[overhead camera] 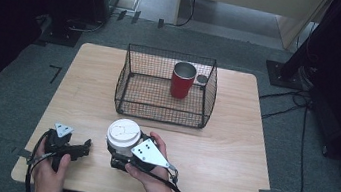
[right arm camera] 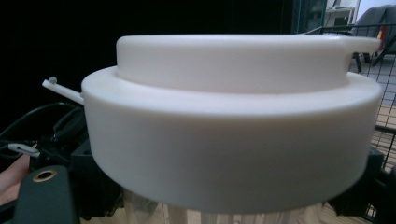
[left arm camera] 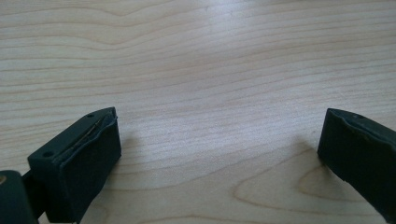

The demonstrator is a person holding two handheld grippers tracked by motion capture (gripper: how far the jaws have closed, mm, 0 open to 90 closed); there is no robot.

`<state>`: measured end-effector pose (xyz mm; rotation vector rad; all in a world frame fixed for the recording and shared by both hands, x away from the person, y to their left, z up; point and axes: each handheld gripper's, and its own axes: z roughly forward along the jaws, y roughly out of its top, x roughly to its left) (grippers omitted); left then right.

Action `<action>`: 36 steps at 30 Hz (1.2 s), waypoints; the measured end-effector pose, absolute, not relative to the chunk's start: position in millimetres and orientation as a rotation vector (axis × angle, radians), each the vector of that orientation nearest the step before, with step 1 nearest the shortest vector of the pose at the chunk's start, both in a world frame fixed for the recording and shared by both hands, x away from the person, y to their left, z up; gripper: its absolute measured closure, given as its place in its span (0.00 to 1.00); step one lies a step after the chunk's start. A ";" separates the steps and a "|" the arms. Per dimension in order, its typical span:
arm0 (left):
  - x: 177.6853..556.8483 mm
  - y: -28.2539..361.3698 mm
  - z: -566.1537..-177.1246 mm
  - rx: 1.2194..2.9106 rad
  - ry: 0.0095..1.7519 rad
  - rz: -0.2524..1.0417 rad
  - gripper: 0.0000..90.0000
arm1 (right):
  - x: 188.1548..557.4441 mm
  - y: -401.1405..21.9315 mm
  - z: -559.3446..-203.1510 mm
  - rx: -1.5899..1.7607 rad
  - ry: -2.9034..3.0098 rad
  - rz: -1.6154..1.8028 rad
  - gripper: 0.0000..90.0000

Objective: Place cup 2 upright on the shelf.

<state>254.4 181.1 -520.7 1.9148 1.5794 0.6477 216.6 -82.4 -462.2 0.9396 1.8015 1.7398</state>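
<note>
A clear cup with a white lid (overhead camera: pixel 123 136) stands near the table's front edge, and my right gripper (overhead camera: pixel 121 159) is shut on it just below the lid. In the right gripper view the lid (right arm camera: pixel 233 121) looms very close, with a black finger (right arm camera: pixel 100 191) at each side of the cup's clear wall. My left gripper (overhead camera: pixel 84 147) lies on the wood to the left of the cup, held in a hand. Its jaws stand wide open (left arm camera: pixel 219 135) over bare table, with nothing between them.
A black wire basket (overhead camera: pixel 161 112) sits at the middle back of the wooden table (overhead camera: pixel 231 150). A red cup (overhead camera: pixel 182 80) stands upright inside it, a small grey round thing (overhead camera: pixel 202 79) by its far right corner. Cables (overhead camera: pixel 289 100) run on the floor at right.
</note>
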 end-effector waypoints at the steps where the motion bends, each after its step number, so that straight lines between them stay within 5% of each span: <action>1: 254.5 181.2 -520.7 1.915 1.579 0.649 0.00 | 217.0 -82.7 -461.1 0.941 1.795 1.743 0.18; 36: 254.4 181.1 -520.7 1.915 1.580 0.647 0.00 | 234.8 -101.3 -414.5 0.892 1.602 1.763 0.18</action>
